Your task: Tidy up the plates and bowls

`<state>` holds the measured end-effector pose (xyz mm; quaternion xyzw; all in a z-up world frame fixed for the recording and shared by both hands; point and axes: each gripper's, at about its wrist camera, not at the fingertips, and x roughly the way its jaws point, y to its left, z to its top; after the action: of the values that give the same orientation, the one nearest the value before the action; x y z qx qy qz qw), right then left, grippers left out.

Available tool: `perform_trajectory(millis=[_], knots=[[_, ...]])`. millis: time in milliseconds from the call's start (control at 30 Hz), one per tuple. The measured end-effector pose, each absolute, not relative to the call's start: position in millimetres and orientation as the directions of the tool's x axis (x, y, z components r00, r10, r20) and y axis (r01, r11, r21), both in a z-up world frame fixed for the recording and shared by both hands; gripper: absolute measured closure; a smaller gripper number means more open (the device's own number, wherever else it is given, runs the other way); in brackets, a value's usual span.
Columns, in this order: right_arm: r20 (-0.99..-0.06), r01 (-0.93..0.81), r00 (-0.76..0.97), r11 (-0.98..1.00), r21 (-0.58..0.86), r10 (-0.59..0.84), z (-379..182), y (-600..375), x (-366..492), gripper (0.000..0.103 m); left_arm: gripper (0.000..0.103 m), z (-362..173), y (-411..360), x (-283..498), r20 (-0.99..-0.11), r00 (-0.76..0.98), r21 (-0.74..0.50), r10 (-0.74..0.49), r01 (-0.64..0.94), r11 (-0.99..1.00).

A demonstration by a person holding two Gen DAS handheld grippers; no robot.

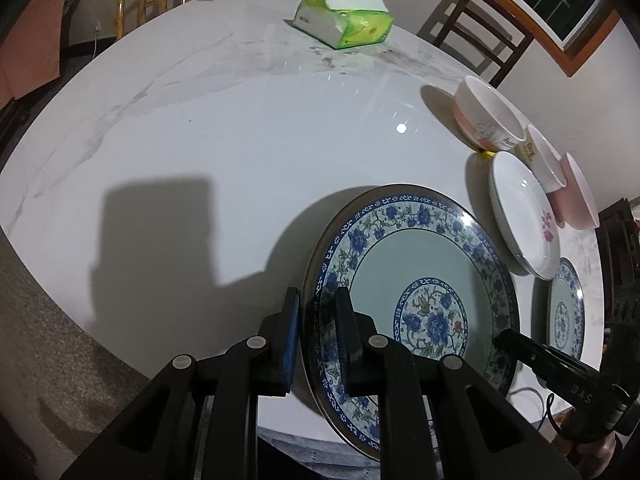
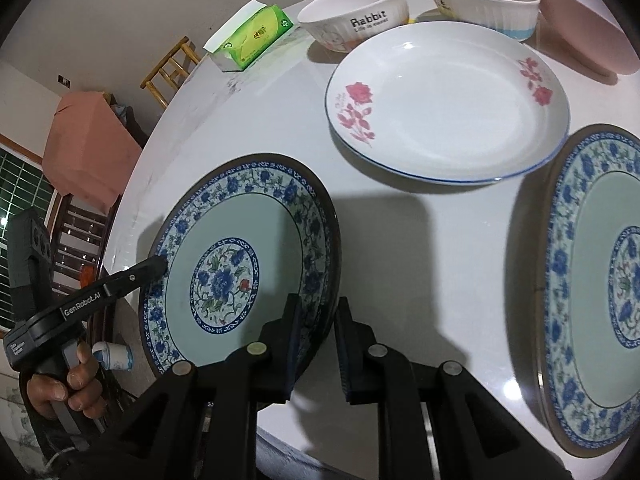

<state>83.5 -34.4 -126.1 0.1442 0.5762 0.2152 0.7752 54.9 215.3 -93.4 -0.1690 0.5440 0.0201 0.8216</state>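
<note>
Green tissue pack (image 1: 344,20) on white marble table (image 1: 200,140), wooden chairs (image 1: 480,28) around.

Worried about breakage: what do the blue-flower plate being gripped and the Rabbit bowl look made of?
Blue-flower plate: apparently glazed ceramic or porcelain, though glossy melamine is possible; shiny printed face, dark rim. Rabbit bowl: likely glazed ceramic, smooth white wall with printed lettering.

I count three plates: two blue-patterned plates (image 2: 240,256) (image 2: 596,280), one rose plate (image 2: 444,108), plus three bowls (image 2: 356,12) (image 2: 484,0) (image 2: 580,16) and one tissue pack (image 2: 252,38).
</note>
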Motion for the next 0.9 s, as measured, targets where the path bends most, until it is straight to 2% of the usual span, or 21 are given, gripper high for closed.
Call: perform_trajectory(millis=[633,767,900], knots=[[-0.861,-0.228,0.282,0.901,0.368,0.423,-116.2,-21.6,72.3,0.083,0.087,-105.7,223.8,67.3,-0.901,0.411,-0.249,-0.141,-0.222,0.943],[-0.867,-0.238,0.276,0.903,0.357,0.416,-114.7,-20.7,70.6,0.077,0.079,-105.1,224.6,66.4,-0.902,0.412,-0.242,-0.129,-0.237,0.941],[-0.869,-0.242,0.292,0.909,0.338,0.401,-110.6,-24.3,68.1,0.077,0.074,-101.5,226.6,64.1,-0.899,0.421,-0.238,-0.116,-0.249,0.939]])
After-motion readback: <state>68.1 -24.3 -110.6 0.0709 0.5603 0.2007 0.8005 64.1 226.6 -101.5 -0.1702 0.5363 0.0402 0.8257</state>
